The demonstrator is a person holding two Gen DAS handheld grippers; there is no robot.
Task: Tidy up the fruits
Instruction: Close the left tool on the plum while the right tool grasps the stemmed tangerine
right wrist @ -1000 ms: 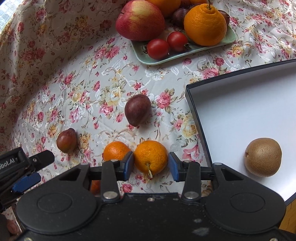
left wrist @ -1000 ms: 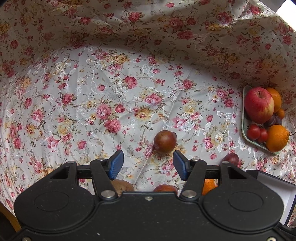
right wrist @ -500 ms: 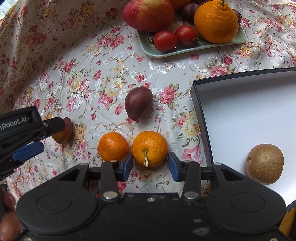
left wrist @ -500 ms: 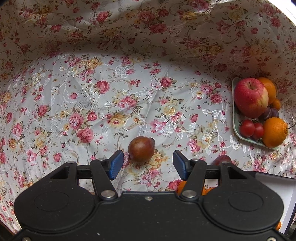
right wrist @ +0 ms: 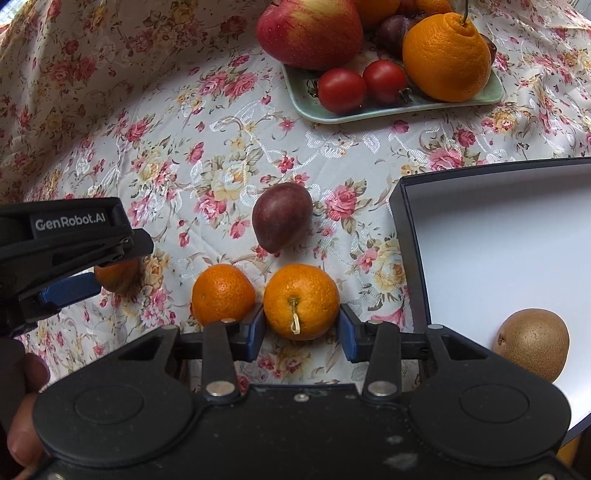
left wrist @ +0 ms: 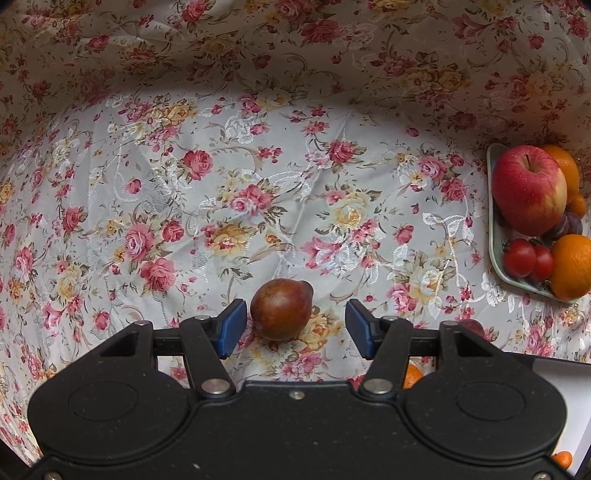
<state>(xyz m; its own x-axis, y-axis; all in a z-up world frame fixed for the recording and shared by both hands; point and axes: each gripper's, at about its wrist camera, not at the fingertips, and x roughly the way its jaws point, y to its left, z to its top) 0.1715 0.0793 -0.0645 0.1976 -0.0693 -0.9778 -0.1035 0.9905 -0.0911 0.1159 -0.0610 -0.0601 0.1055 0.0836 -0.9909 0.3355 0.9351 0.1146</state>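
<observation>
The left gripper (left wrist: 295, 325) hangs over the flowered tablecloth (left wrist: 280, 177) with its blue pads parted; a brown, pear-shaped fruit (left wrist: 281, 308) sits between them, nearer the left pad, with cloth showing on both sides, so nothing is grasped yet. The right gripper (right wrist: 302, 329) points down at a stemmed tangerine (right wrist: 301, 301), and its pads sit right against both flanks of the fruit; whether they already press or merely bracket it cannot be told from here. A second tangerine (right wrist: 222, 293) lies just beside, touching or nearly touching the left pad's outer side. Beyond these a dark purple fruit (right wrist: 282, 216) rests on the cloth, and to the right stands a white box (right wrist: 491, 236) with a dark rim, a kiwi (right wrist: 532, 343) already inside. Farther off, a pale green plate (right wrist: 332, 112) carries an apple (right wrist: 310, 31), two tomatoes (right wrist: 341, 90) and a large orange (right wrist: 447, 57).

The risks, as I judge them: the brown fruit is off centre, so a closing left pad could push it sideways and roll it away. On the right, the crowded neighbour may get nudged or pinched as the pad moves. Both fruits are round and smooth, so a shallow grip high on the curve could let them squirt out during a lift
</observation>
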